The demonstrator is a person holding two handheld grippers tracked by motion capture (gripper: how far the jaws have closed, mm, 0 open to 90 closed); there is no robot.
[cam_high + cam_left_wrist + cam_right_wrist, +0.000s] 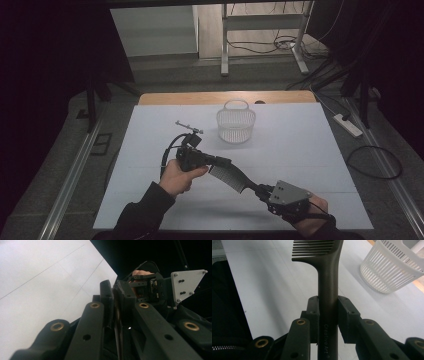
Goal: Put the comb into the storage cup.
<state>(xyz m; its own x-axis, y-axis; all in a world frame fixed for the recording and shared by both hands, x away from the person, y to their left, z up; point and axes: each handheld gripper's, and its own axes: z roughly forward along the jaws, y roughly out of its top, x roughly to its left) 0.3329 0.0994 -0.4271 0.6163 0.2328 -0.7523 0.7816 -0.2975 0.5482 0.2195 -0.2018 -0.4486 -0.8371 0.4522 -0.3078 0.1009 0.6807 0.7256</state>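
Table: we see a white sheet covering it, with a wooden edge showing at the far side.
Basket: a white slatted basket stands upright near the far middle of the table, well apart from both grippers.
Comb: a dark comb hangs above the table between our two grippers, slanting from upper left to lower right in the high view; its teeth end is at the left gripper, its handle at the right one.
Left gripper: its jaws are pressed together on the teeth end of the comb; in the left gripper view the pads meet on a thin dark edge.
Right gripper: its jaws clamp the comb's handle from both sides, the teeth pointing away from it.
Left hand: it grips the gripper body from below, forearm coming in from the bottom edge, tool pointing right.
Right hand: it sits low at the near right, tool pointing up-left toward the other gripper.
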